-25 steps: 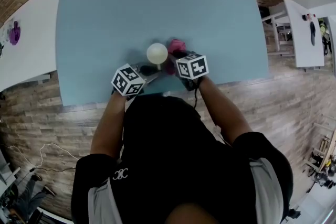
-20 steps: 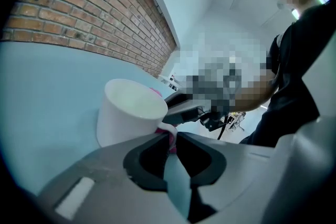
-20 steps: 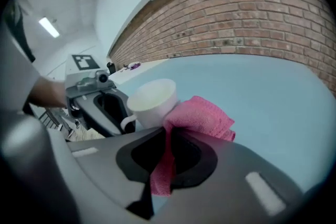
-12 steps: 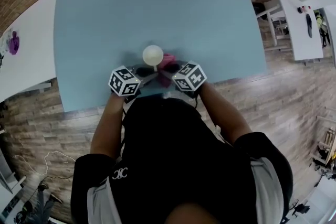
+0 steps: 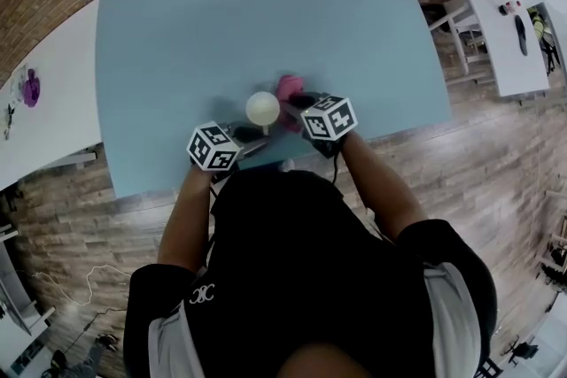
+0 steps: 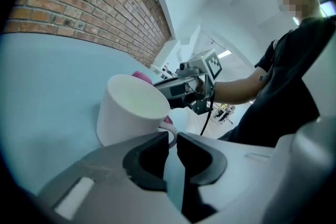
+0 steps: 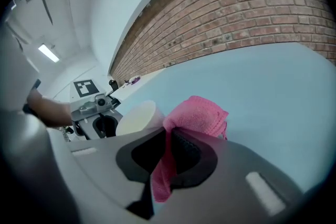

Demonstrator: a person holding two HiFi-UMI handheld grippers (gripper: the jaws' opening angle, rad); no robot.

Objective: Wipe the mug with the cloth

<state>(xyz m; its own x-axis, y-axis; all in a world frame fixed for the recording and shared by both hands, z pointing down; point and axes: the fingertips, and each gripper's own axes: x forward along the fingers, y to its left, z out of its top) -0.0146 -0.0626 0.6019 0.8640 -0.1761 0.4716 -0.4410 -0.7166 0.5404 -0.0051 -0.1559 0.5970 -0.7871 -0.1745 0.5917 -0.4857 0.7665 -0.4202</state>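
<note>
- A person stands at the near edge of a light blue table (image 5: 221,13), holding a gripper in each hand, both reaching to the same spot close to that edge.
- A white ceramic mug (image 5: 263,107) is there, open mouth up and empty inside, between the two grippers.
- The left gripper (image 6: 173,136) comes at the mug from the person's left. Its jaws are nearly together, clamped on the mug's thin loop handle (image 6: 170,135), which runs into the narrow gap at their tips.
- From where I stand I cannot tell whether the mug's base rests on the table or is just off it.
- The right gripper (image 7: 169,134) has its jaws closed on a pink terry cloth (image 7: 197,115). The cloth is bunched into a wad beyond the tips, and a tail of it hangs down between the jaws.
- The wad sits just beside the mug's outer wall, on the side away from the left gripper. Whether it presses on the mug I cannot tell.
- A red brick wall (image 6: 79,2) runs along the far side of the table.
</note>
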